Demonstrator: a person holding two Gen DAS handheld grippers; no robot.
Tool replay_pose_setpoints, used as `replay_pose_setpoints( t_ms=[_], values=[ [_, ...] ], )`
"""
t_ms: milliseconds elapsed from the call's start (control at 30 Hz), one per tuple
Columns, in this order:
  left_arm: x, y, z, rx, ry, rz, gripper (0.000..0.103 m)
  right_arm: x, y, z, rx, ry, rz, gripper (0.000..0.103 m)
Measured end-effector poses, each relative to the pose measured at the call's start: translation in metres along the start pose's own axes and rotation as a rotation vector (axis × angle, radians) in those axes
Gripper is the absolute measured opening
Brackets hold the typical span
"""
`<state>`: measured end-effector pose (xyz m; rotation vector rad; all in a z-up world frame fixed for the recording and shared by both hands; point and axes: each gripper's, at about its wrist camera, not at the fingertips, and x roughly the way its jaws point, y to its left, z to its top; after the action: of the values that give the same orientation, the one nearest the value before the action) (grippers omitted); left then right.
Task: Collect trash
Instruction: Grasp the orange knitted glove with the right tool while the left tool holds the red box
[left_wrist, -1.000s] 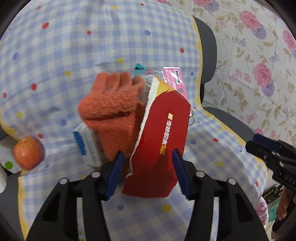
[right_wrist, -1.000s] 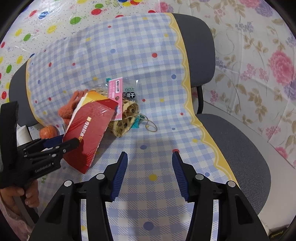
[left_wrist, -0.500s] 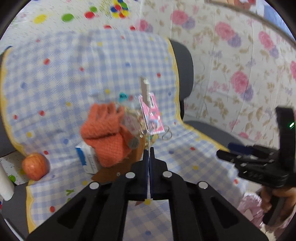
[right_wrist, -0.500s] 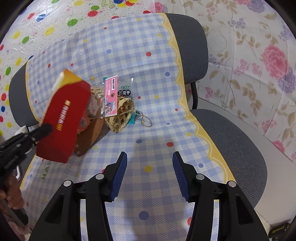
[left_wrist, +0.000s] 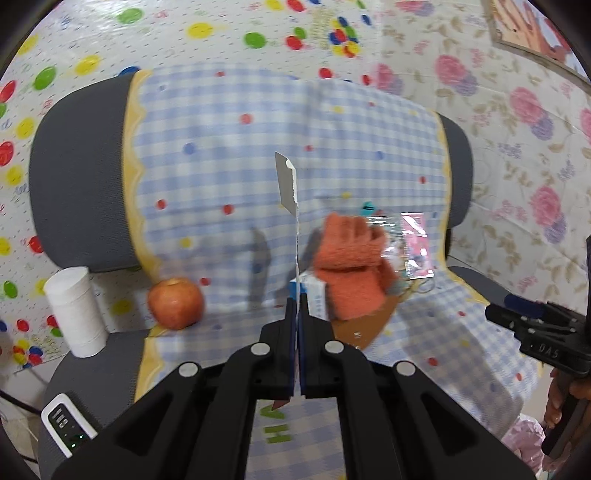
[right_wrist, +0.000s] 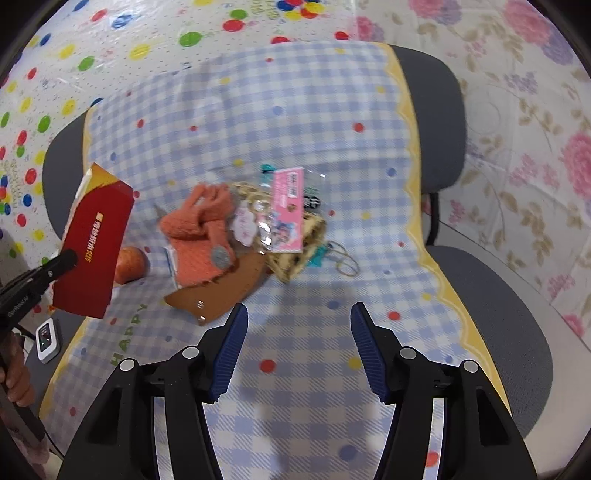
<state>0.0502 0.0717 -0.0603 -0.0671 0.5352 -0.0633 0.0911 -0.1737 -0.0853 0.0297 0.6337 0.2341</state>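
My left gripper (left_wrist: 297, 306) is shut on a flat red packet (right_wrist: 94, 243) and holds it up in the air, left of the pile; in the left wrist view the packet (left_wrist: 287, 184) shows edge-on as a thin white strip. The left gripper (right_wrist: 62, 260) pinches the packet's lower part in the right wrist view. My right gripper (right_wrist: 297, 328) hovers over the checked cloth in front of the pile, its jaws opening with nothing between them. The pile holds an orange glove (right_wrist: 201, 236), a clear snack wrapper with a pink label (right_wrist: 286, 210) and a brown card piece (right_wrist: 221, 291).
An apple (left_wrist: 176, 302) lies left of the pile, a small blue-and-white box (left_wrist: 314, 297) under the glove. A white paper roll (left_wrist: 75, 310) stands at the chair's left edge. A white device (left_wrist: 66, 428) sits low left. Grey chair backs (right_wrist: 436, 122) rise behind the cloth.
The left gripper closed on the red packet and lifted it up and to the left, off the pile. The right gripper's jaws widened a little and it shifted slightly.
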Motion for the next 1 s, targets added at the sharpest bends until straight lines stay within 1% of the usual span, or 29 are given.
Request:
replay_pose_setpoints(
  t_ms=[133,333,367,400,433,633,667,700,833,867,900,933,967,1000],
  values=[
    [-0.001,0.013,-0.002,-0.021,-0.006,0.017,0.0,0.012,0.024,0.013,-0.049,-0.017,0.04,0.059],
    [0.001,0.032,0.0,-0.055,-0.011,0.038,0.0,0.044,0.062,0.032,-0.123,-0.008,0.103,0.059],
    [0.003,0.033,0.001,-0.056,-0.011,0.042,0.0,0.05,0.067,0.036,-0.129,-0.008,0.107,0.06],
    [0.005,0.035,0.001,-0.058,-0.011,0.05,0.0,0.054,0.07,0.038,-0.132,-0.01,0.107,0.066],
    [0.007,0.038,0.002,-0.061,-0.012,0.054,0.0,0.059,0.074,0.043,-0.135,-0.014,0.113,0.069],
    [0.02,0.05,0.001,-0.085,0.004,0.056,0.0,0.089,0.088,0.06,-0.128,-0.01,0.131,0.068],
    [0.021,0.051,0.001,-0.086,0.006,0.056,0.0,0.091,0.09,0.062,-0.122,-0.008,0.135,0.065],
    [0.021,0.052,0.0,-0.087,0.009,0.056,0.0,0.094,0.092,0.063,-0.111,-0.003,0.134,0.059],
    [0.022,0.054,-0.003,-0.089,0.015,0.054,0.0,0.102,0.093,0.069,-0.05,0.01,0.14,0.05],
    [0.022,0.054,-0.003,-0.09,0.017,0.053,0.0,0.103,0.093,0.07,-0.039,0.017,0.145,0.044],
    [0.022,0.054,-0.003,-0.091,0.017,0.052,0.0,0.103,0.093,0.07,-0.034,0.022,0.148,0.029],
    [0.021,0.054,-0.003,-0.091,0.017,0.052,0.0,0.103,0.095,0.071,-0.035,0.03,0.152,0.021],
    [0.021,0.054,-0.003,-0.088,0.015,0.051,0.0,0.1,0.098,0.072,-0.047,0.03,0.145,0.007],
    [0.019,0.053,-0.002,-0.086,0.013,0.051,0.0,0.097,0.101,0.073,-0.063,0.022,0.138,0.006]
  ],
)
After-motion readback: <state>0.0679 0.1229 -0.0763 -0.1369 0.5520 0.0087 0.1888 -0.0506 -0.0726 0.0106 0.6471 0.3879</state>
